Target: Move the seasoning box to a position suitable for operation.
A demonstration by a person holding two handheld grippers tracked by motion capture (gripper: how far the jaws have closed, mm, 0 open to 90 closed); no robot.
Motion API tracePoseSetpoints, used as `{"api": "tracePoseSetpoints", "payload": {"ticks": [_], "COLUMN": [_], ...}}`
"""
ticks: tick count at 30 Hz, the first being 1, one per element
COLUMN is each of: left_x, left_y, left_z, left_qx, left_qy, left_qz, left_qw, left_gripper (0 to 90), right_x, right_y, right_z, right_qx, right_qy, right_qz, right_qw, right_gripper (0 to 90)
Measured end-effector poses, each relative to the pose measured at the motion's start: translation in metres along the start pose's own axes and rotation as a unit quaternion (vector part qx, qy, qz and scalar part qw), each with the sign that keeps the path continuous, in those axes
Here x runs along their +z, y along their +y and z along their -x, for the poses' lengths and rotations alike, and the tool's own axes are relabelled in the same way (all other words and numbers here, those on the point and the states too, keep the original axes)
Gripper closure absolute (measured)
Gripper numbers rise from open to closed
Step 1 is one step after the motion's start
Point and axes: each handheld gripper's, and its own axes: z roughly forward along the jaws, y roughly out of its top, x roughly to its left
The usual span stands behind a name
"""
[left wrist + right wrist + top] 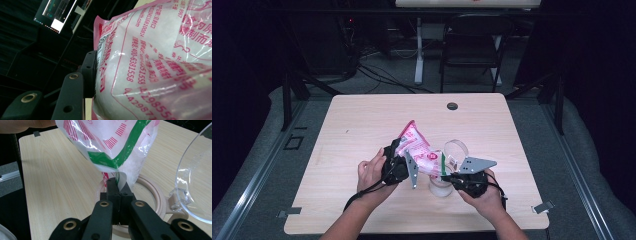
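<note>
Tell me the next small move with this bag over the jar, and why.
Probably tip the bag a little steeper with the left gripper. Its open corner, pinched by the right gripper, already hangs over the jar, whose lid is open, so the white grains should slide in.

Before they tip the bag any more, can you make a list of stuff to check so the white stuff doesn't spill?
1. Left gripper holds the bag by its body: ok, a jaw presses its side.
2. Right gripper pinches the bag's lower edge: ok, jaws shut on the plastic.
3. Jar sits under the bag's mouth: ok, the rim is right below.
4. Jar lid is out of the way: ok, hinged open to one side.
5. Bag mouth is open: cannot tell.
6. Jar stands steady on the table: cannot tell, its base is hidden.
</note>
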Motion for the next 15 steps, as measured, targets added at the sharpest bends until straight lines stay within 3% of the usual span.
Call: {"api": "tracePoseSetpoints", "payload": {"ticks": [15], "left_x": [0.0000], "left_y": [0.0002], "left_z": [-0.0005], "left_qx": [0.001], "left_qy": [0.000], "left_qz": [0.000], "left_qw": [1.0000], "left_gripper": [60.6], "right_x": [0.0007], "right_y": [-0.0002], "right_z": [-0.0002], "right_qx": [-0.001], "right_qy": [-0.001], "right_qz": [0.000], "right_qw": [1.0000], "right_gripper": [90.0]}}
